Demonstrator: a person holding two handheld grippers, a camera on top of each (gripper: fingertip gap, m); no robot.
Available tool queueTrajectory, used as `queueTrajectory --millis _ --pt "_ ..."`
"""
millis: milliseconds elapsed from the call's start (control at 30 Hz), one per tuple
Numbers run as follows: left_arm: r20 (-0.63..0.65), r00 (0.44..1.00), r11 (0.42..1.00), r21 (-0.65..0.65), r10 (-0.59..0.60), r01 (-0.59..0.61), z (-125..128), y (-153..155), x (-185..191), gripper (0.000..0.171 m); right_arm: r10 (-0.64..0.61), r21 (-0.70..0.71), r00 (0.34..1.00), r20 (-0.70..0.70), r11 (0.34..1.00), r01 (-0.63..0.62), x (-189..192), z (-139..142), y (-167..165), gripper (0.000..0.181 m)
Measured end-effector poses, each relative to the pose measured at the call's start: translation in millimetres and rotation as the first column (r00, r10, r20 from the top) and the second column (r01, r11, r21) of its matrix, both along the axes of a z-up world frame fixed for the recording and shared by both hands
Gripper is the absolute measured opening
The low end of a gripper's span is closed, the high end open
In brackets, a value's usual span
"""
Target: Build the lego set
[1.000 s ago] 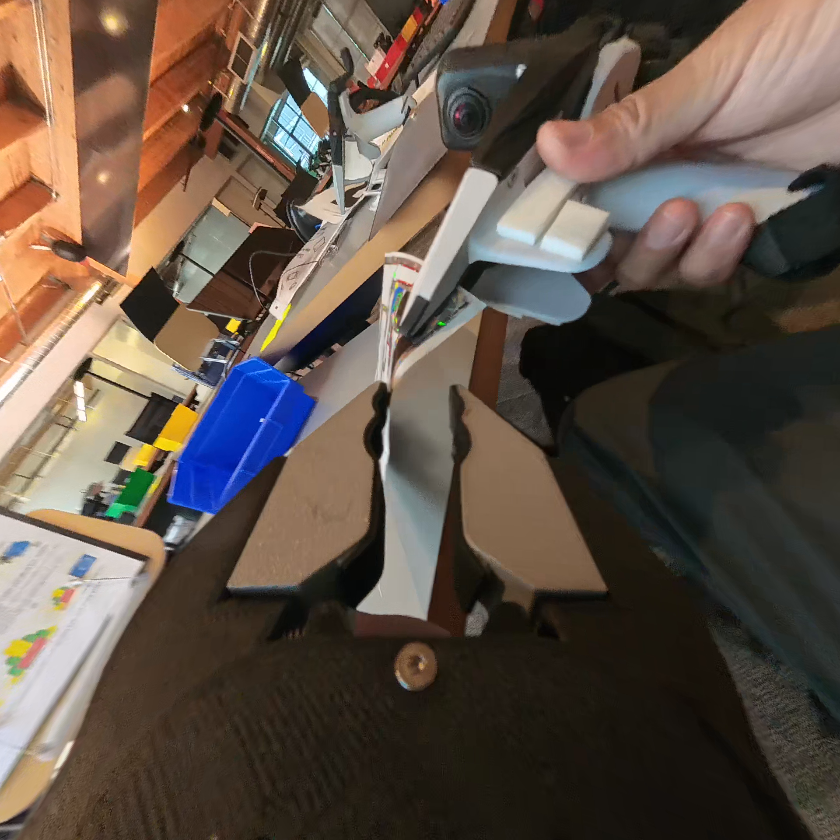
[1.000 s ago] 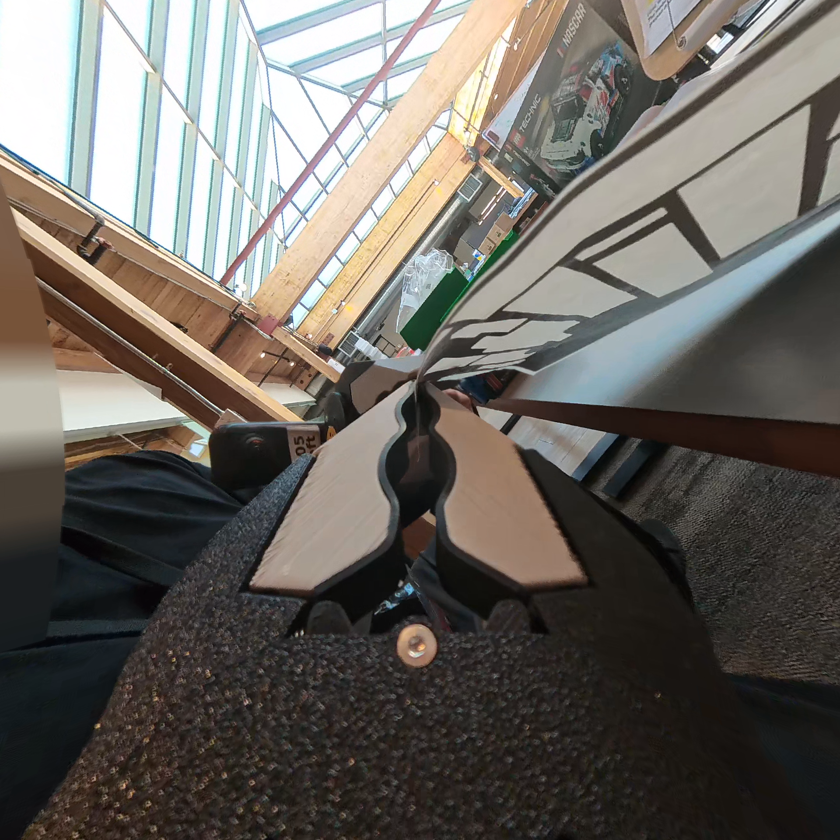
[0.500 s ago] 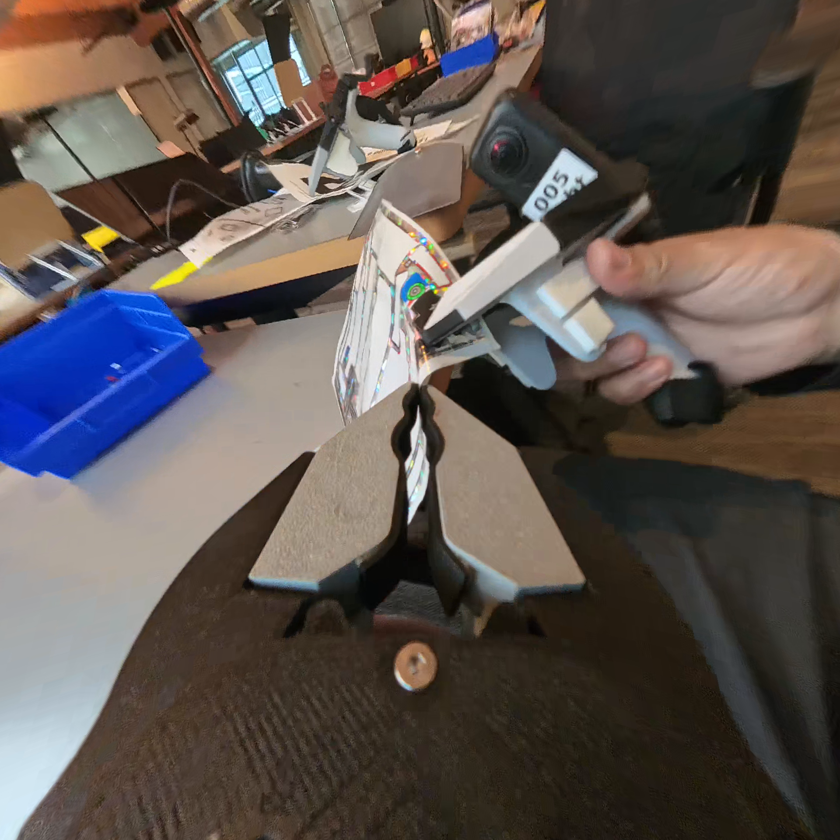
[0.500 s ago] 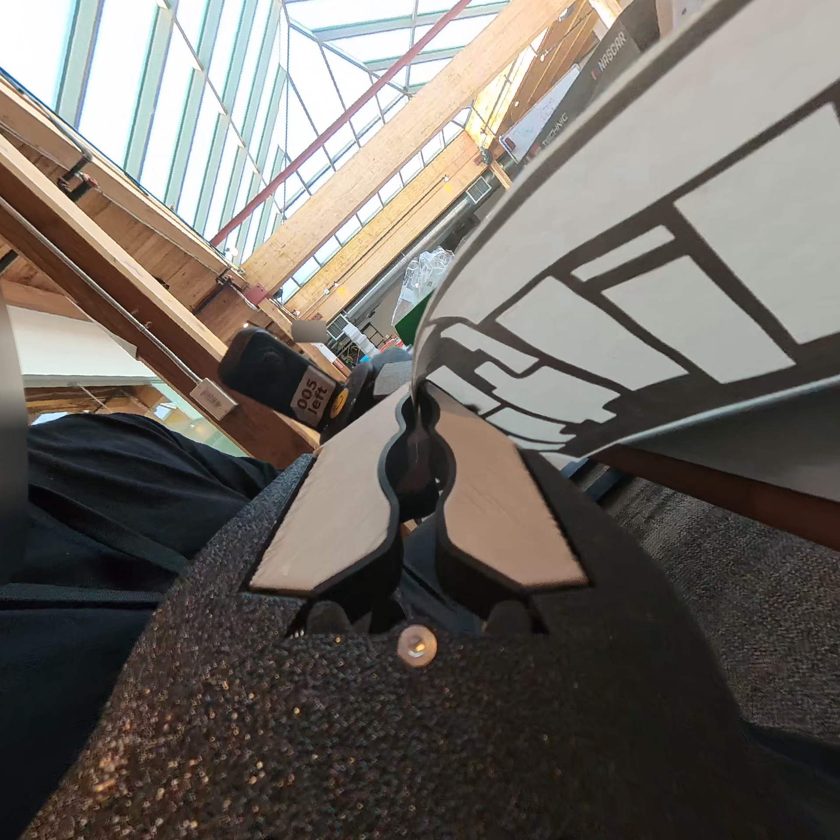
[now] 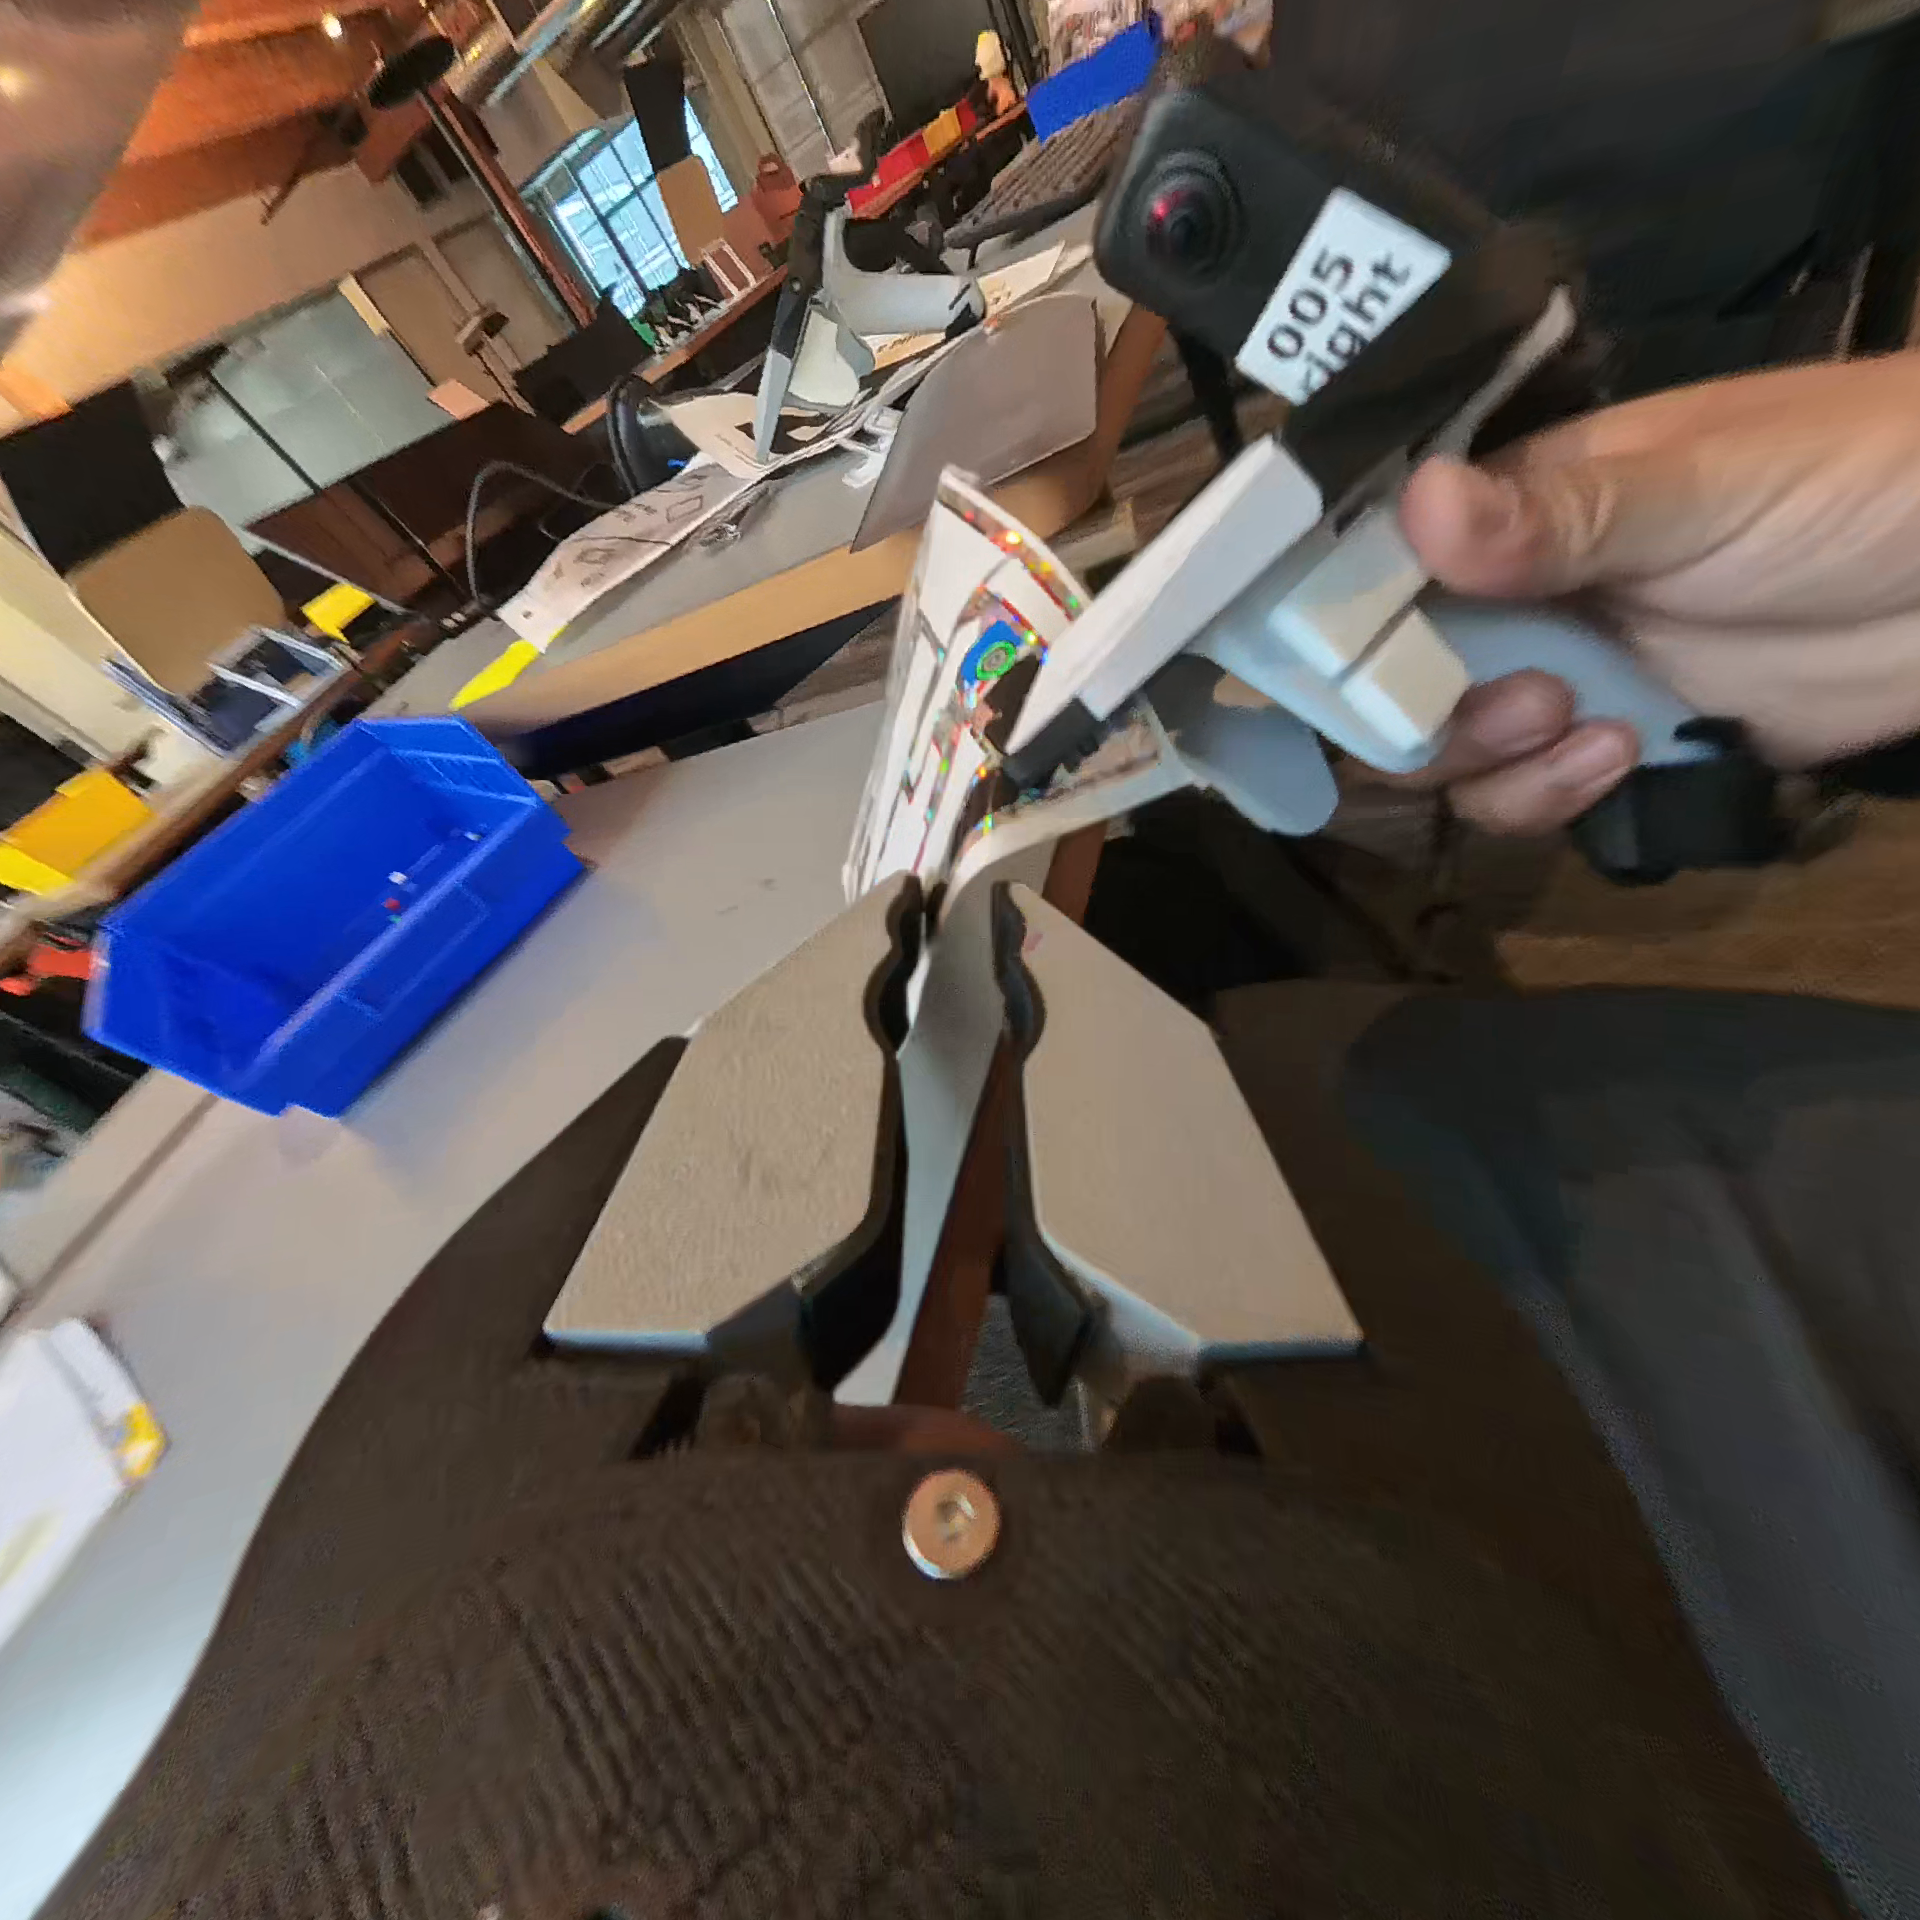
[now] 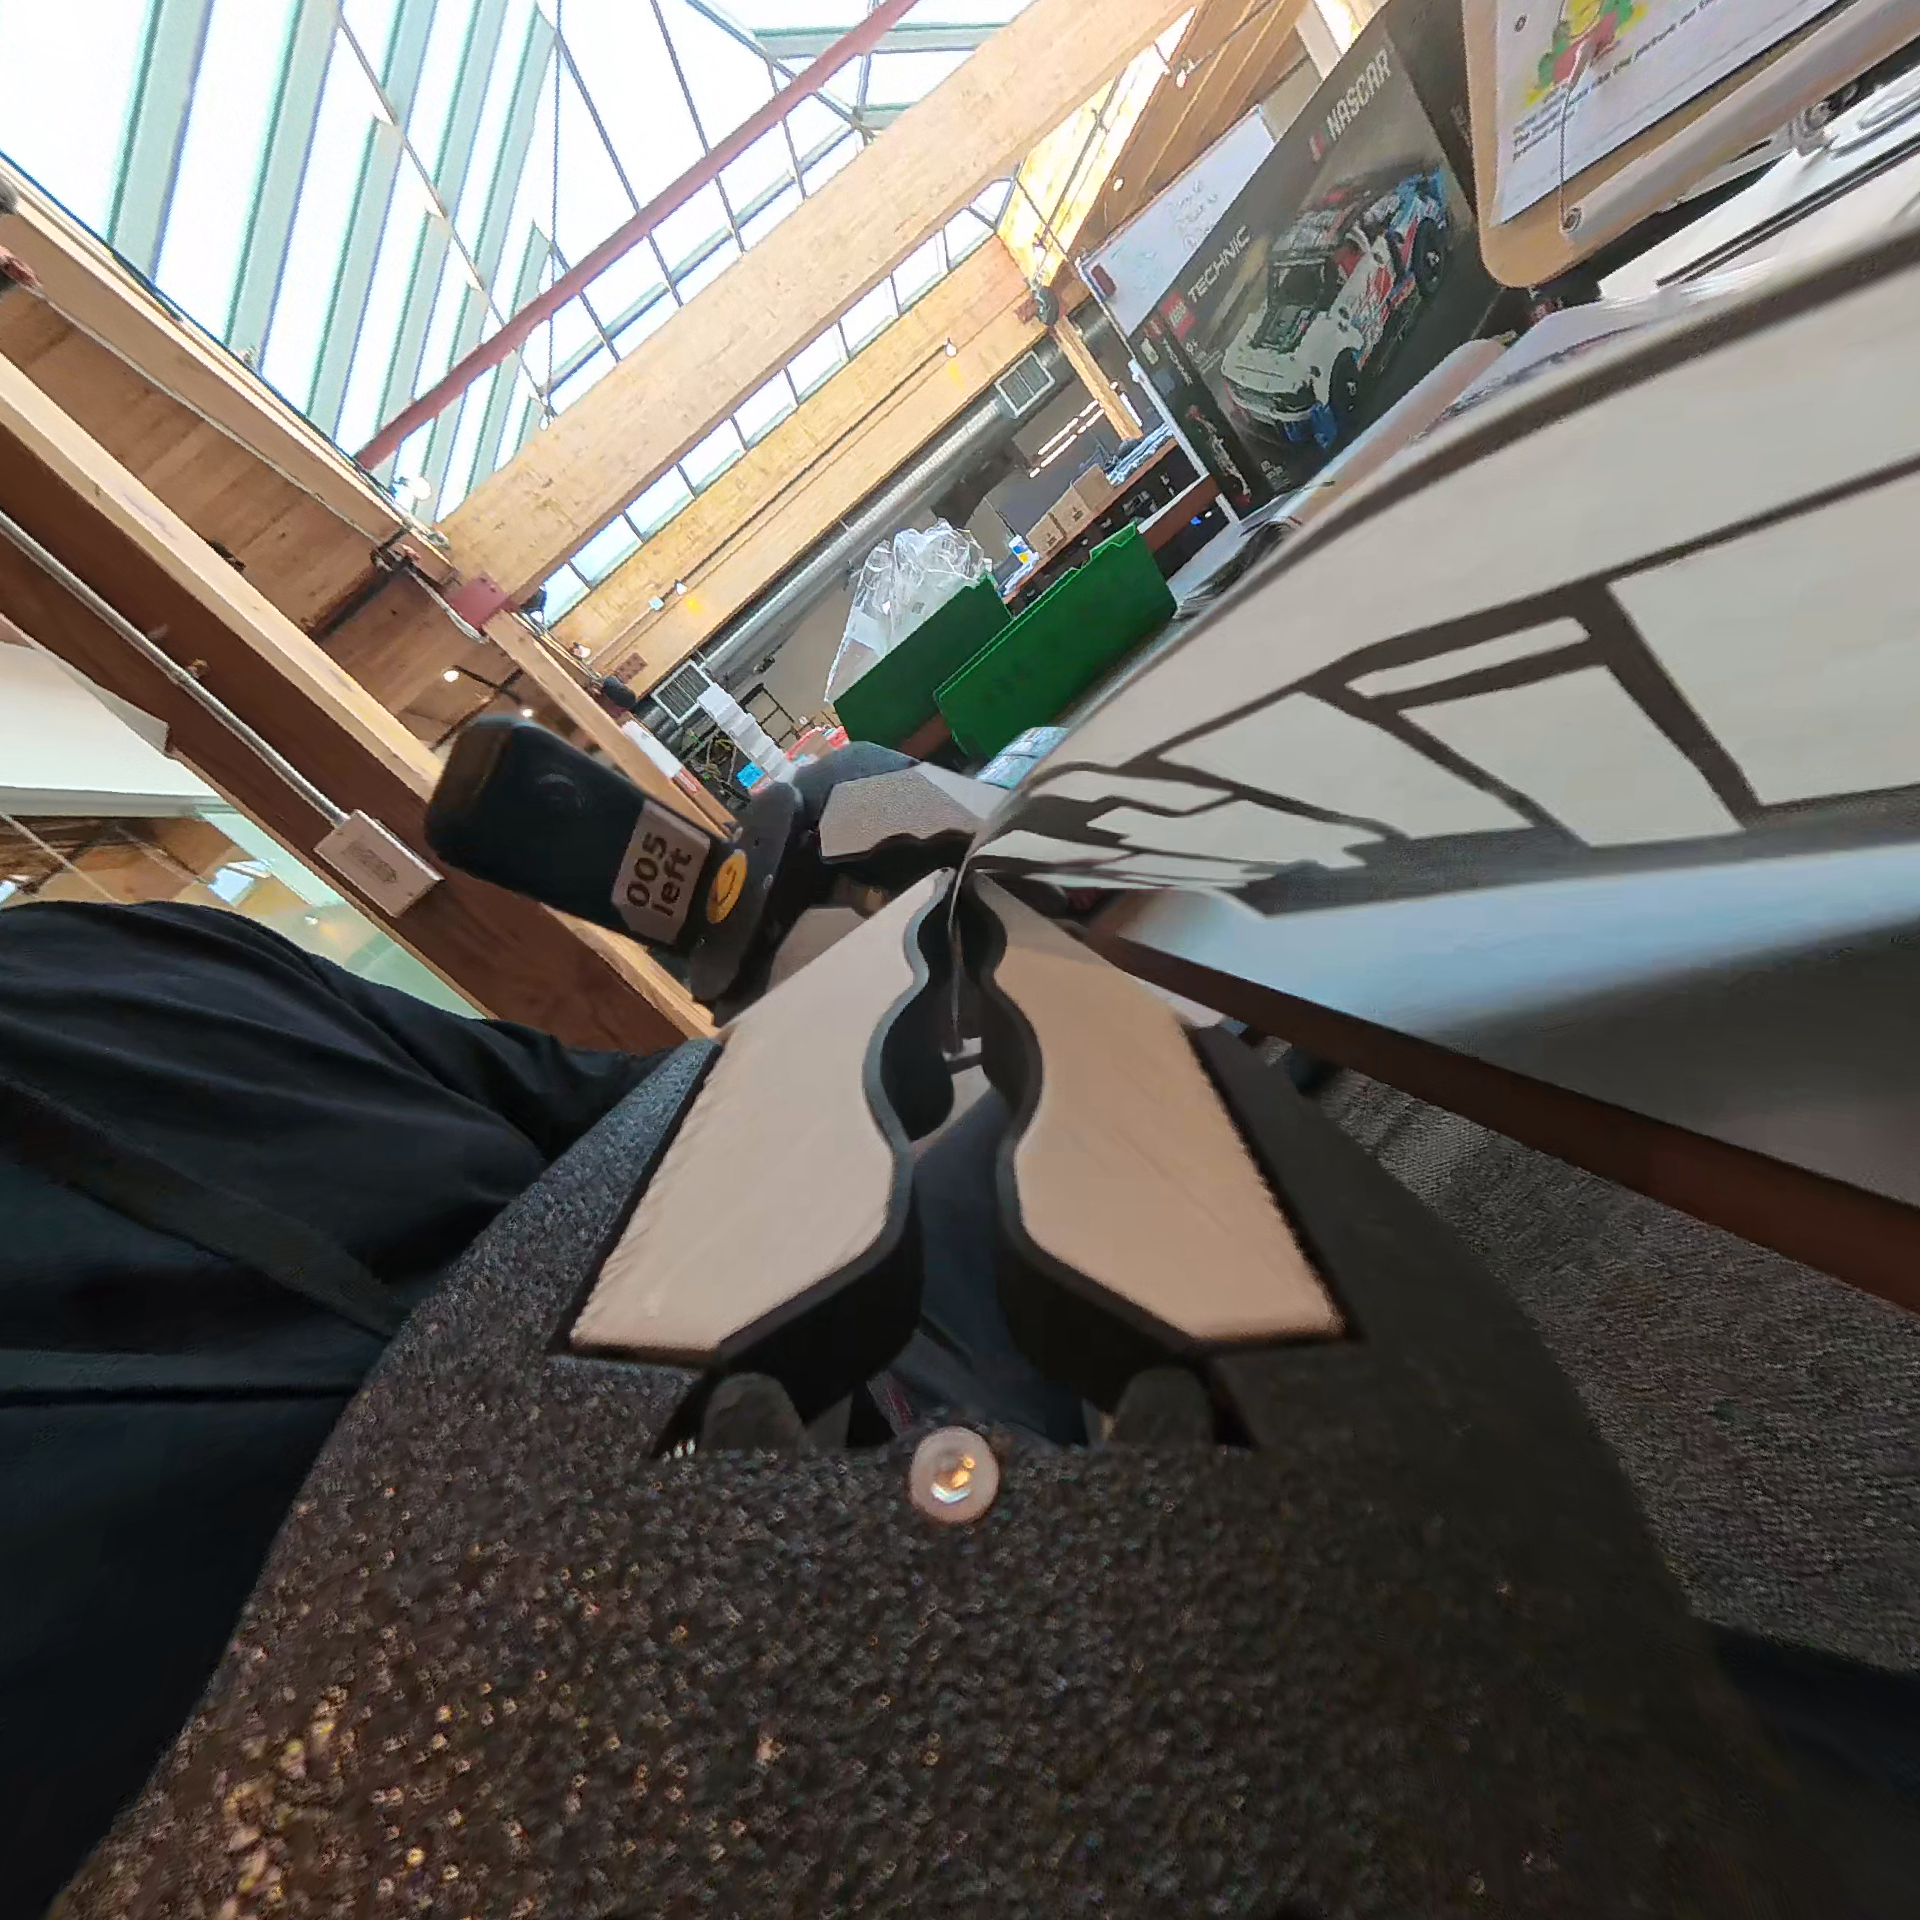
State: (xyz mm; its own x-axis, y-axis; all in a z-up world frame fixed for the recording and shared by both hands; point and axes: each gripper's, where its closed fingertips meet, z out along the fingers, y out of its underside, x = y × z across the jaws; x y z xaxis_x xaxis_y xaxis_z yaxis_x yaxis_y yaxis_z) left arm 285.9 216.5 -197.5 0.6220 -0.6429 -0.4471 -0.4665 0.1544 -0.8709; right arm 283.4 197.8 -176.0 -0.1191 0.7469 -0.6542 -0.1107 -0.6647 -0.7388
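A white sticker sheet with shiny coloured outlines stands curled over the table's near edge. My right gripper is shut on one edge of it. The sheet's blank back fills the right of that view. In the left wrist view, a hand holds the right gripper, which pinches the sheet from the right. My left gripper has its jaws a little apart. The sheet's lower edge lies against its left finger. The left gripper also shows in the right wrist view, at the sheet's corner.
A blue bin with a few small pieces sits on the grey table to the left. A white box lies at the left edge. A boxed car set, green bins and a clipboard page stand beyond. Only a small space, under 4 cm, lies between the two pairs of fingers.
Both views have swung round with the sheet. My left jaws were closed on the sheet half a second ago and now stand slightly apart. The right gripper keeps its hold.
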Motion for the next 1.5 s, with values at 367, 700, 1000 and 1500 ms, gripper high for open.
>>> queueTrajectory --millis 367,700,1000,1500 --pt "-0.245 0.968 0.974 0.226 0.052 0.005 -4 -2 6 0.000 0.082 -0.146 0.995 -0.065 0.985 -0.091 -1 8 -10 0.000" --pt "-0.226 0.968 0.969 0.241 0.113 -0.057 2 5 -2 0.000 0.086 -0.135 0.994 -0.069 0.986 -0.094 2 10 -12 0.009" --pt "-0.205 0.971 0.967 0.243 0.122 -0.071 6 6 -3 0.000 0.096 -0.096 0.995 -0.033 0.991 -0.098 -1 6 -16 0.010" --pt "-0.241 0.967 0.961 0.275 0.086 -0.017 11 -4 6 0.000 0.077 -0.108 0.996 -0.033 0.991 -0.080 2 6 -12 0.002"
